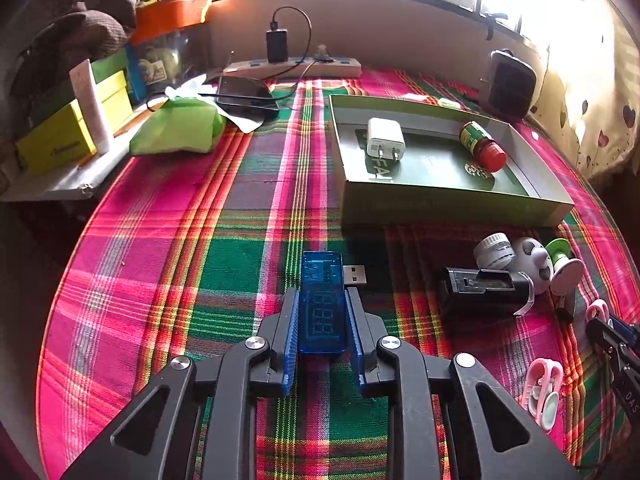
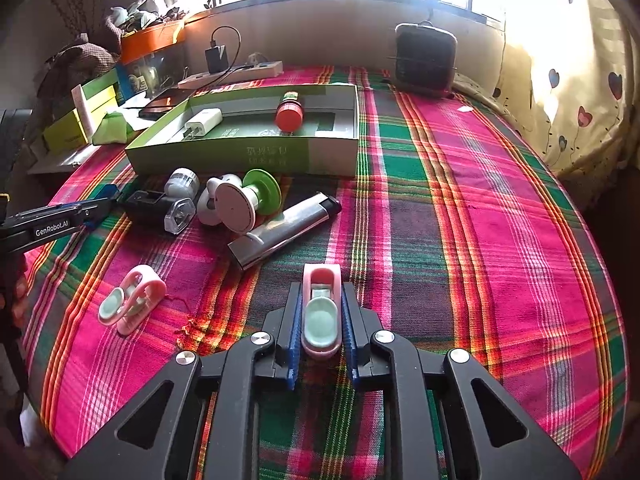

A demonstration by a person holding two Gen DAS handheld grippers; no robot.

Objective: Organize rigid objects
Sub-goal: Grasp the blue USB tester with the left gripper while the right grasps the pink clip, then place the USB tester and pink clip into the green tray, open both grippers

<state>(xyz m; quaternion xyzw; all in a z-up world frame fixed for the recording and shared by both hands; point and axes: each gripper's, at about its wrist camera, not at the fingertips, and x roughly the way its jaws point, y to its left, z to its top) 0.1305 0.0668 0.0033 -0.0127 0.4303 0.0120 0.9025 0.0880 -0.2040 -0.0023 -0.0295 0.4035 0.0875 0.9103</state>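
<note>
My left gripper (image 1: 322, 294) is shut on a blue see-through USB meter (image 1: 322, 304) lying on the plaid cloth, its metal plug sticking out to the right. My right gripper (image 2: 322, 288) is shut on a pink clip with a mint pad (image 2: 321, 312). A second pink clip (image 2: 132, 300) lies to the left. The green box (image 1: 452, 200) holds a white charger (image 1: 385, 138) and a red-capped bottle (image 1: 482, 146). Just in front of the box sit a black holder (image 2: 158, 206), a small white jar (image 2: 182, 182), a white and green spool toy (image 2: 244, 200) and a silver lighter (image 2: 284, 228).
A power strip (image 1: 292, 67) with a black adapter lies against the far wall, with a dark phone (image 1: 246, 96) and a green pouch (image 1: 176, 130) beside it. Yellow boxes (image 1: 72, 128) stack at the left. A dark speaker-like box (image 2: 426, 60) stands at the back right.
</note>
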